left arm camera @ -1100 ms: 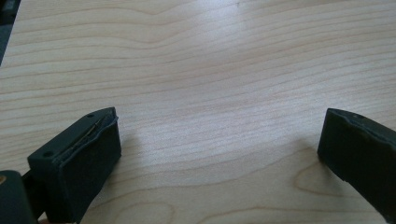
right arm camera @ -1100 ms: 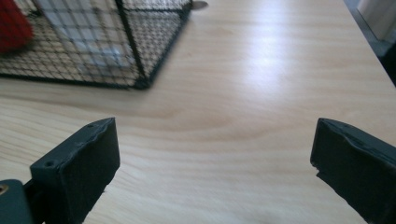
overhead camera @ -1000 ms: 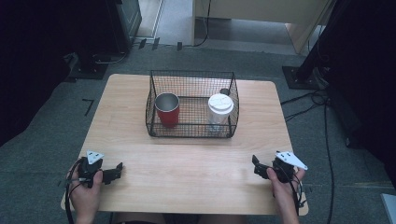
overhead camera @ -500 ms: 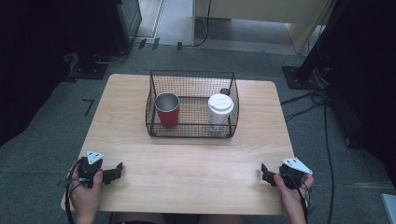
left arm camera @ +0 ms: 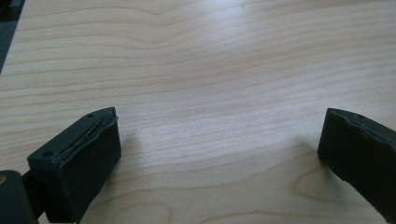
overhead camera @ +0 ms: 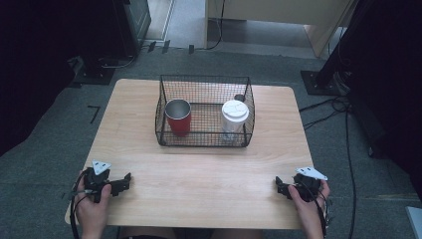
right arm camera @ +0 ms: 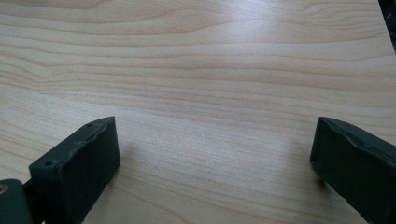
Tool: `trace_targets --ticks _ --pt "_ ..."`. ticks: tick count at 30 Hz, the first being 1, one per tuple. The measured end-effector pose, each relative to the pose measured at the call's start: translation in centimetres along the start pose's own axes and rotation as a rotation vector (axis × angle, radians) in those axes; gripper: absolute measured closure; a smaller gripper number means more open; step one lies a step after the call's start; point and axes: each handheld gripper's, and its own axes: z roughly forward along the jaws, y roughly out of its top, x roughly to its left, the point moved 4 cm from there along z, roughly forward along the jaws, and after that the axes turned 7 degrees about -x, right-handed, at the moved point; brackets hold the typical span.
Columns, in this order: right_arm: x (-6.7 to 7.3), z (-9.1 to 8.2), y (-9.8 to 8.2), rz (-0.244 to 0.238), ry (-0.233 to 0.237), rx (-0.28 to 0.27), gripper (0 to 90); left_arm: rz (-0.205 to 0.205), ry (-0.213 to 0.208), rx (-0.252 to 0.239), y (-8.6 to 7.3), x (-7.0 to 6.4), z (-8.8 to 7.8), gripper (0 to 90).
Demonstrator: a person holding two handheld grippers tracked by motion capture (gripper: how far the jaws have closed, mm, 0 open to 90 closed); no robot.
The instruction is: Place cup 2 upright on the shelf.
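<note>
- Layout: a wire basket [overhead camera: 205, 144] is seen in the high view at the middle of the far half of the wooden table [overhead camera: 199, 184]. A red cup [overhead camera: 178, 117] stands upright in its left part and a clear cup with a white lid [overhead camera: 234, 118] stands upright in its right part, the two set apart.
- Left gripper [overhead camera: 121, 182]: it is held at the near left corner of the table, low over the wood, with its jaws pointed toward 3 o'clock. In the left gripper view [left arm camera: 219, 154] the jaws are spread wide with bare wood between them; nothing is held.
- Right gripper [overhead camera: 281, 187]: it is held at the near right corner, with its jaws pointed toward 9 o'clock. In the right gripper view [right arm camera: 215, 154] the jaws are likewise spread wide and empty.
- Governing relation: the red cup lies toward 1 o'clock from the left gripper, and the lidded cup toward 11 o'clock from the right gripper, both well apart from the hands. Each cup is judged nearer to the gripper on its own side. Both long axes are vertical, and the basket's open top suggests entry from above.
- Difference between views: basket, cups and both hands are given by the high view; jaw spread and wood grain are given plainly by the two gripper views.
</note>
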Motion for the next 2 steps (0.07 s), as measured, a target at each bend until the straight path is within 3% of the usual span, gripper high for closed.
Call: trace_targets --ticks 2 --pt "0.0 0.0 0.0 0.0 0.0 0.0 1.4 -0.001 0.0 0.0 0.0 0.0 0.0 0.0"
